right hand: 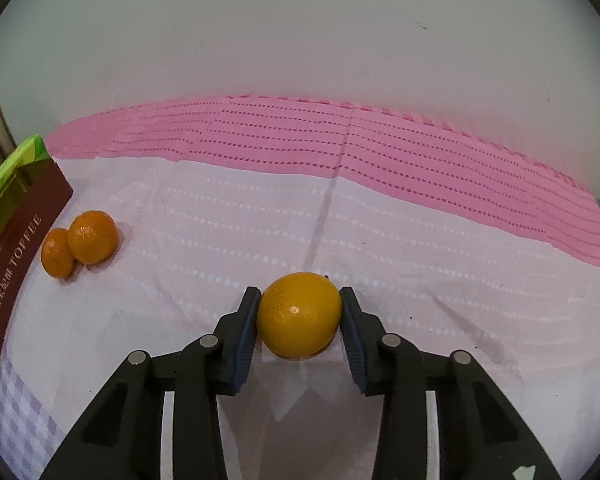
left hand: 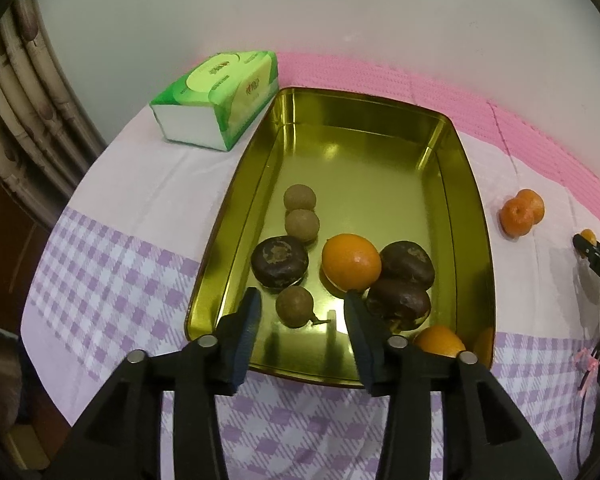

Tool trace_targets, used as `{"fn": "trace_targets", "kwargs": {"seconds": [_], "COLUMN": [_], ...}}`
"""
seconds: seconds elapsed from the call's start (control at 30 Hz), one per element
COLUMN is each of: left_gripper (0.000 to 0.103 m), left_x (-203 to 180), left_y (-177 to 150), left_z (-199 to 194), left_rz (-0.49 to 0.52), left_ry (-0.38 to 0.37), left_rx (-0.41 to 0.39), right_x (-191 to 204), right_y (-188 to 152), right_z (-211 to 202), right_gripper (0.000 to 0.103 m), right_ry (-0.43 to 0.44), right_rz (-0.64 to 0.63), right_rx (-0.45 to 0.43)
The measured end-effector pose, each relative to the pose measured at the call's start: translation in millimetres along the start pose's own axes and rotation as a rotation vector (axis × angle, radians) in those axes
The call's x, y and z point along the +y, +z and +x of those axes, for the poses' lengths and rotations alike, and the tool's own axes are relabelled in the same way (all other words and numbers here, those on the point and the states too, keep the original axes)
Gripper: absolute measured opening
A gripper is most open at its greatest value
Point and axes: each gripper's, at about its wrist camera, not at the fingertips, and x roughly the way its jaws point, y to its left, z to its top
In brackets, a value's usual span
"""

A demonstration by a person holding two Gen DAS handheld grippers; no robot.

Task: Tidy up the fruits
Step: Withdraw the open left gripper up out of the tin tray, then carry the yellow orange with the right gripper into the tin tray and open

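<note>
My right gripper (right hand: 299, 300) — clamped on an orange (right hand: 299, 316). My left gripper (left hand: 302, 308) — jaws apart, empty, over the tin tray (left hand: 440, 120); a longan (left hand: 294, 306) at twelve o'clock.

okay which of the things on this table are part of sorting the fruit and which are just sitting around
Part of the job: gold tin, the fruits in it, orange in the right gripper, two small oranges beside the tin.

Just lying about: tissue pack, pink mat.

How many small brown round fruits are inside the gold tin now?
3. Two small brown fruits touch in a line near the gold tin's left wall; a third lies between the left gripper's fingers. More may be hidden.
</note>
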Motion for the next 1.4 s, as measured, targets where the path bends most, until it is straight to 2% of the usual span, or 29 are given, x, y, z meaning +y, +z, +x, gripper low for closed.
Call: {"fn": "trace_targets", "kwargs": {"seconds": [0.27, 0.37, 0.67, 0.93, 1.4], "left_gripper": [0.061, 0.07, 0.074, 0.079, 0.081], "left_x": [1.5, 2.9, 12.7, 29.2, 52.8], "left_y": [-3.2, -3.8, -4.7, -6.5, -14.6], "left_z": [-5.1, -7.7, -14.8, -22.1, -29.8], "left_rz": [0.013, 0.006, -0.025, -0.081, -0.18], "left_ry": [0.041, 0.045, 0.042, 0.062, 0.063], "left_rx": [-0.023, -0.035, -0.051, -0.06, -0.043], "right_x": [10.0, 12.6, 32.7, 82.8, 216.9], "right_y": [-1.5, -1.6, 2.8, 16.2, 32.5], "right_z": [-5.8, -10.0, -30.6, -54.8, -79.2], "right_gripper": [0.036, 0.036, 0.036, 0.036, 0.036], "right_ry": [-0.032, -0.031, 0.017, 0.13, 0.39], "right_rz": [-0.035, -0.04, -0.05, -0.106, -0.269], "right_rx": [0.001, -0.002, -0.018, -0.051, -0.055]}}
